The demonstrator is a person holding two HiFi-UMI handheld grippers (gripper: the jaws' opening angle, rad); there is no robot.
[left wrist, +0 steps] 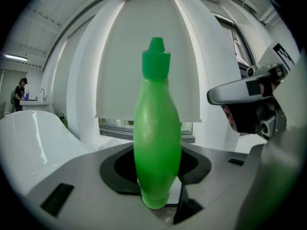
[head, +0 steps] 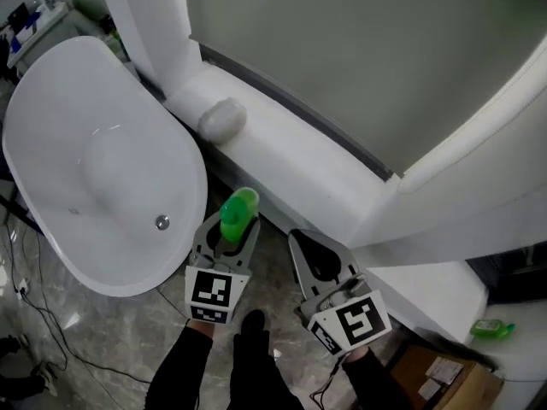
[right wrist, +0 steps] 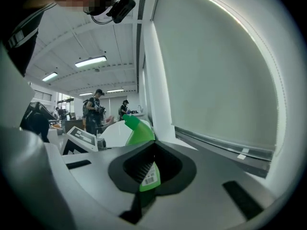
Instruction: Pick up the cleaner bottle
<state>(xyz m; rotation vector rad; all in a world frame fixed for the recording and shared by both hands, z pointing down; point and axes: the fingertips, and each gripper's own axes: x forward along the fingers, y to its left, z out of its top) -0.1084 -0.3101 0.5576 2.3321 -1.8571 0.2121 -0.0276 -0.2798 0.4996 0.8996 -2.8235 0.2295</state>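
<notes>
The cleaner bottle (head: 237, 214) is bright green with a green cap. My left gripper (head: 232, 220) is shut on its lower body and holds it upright in the air, beside the bathtub rim. In the left gripper view the bottle (left wrist: 157, 143) fills the middle, clamped between the grey jaws of the left gripper (left wrist: 157, 150). My right gripper (head: 295, 236) hangs just to the right, jaws together and holding nothing. Through the hollow of the right gripper (right wrist: 153, 142) I see the bottle (right wrist: 140, 131) and its barcode label beyond.
A white bathtub (head: 51, 178) lies at the left. A white window ledge (head: 282, 152) runs behind the grippers, with a pale rounded lump (head: 222, 118) on it. A second green bottle (head: 491, 328) and a cardboard box (head: 444, 374) sit at the lower right. People (right wrist: 96, 111) stand far off.
</notes>
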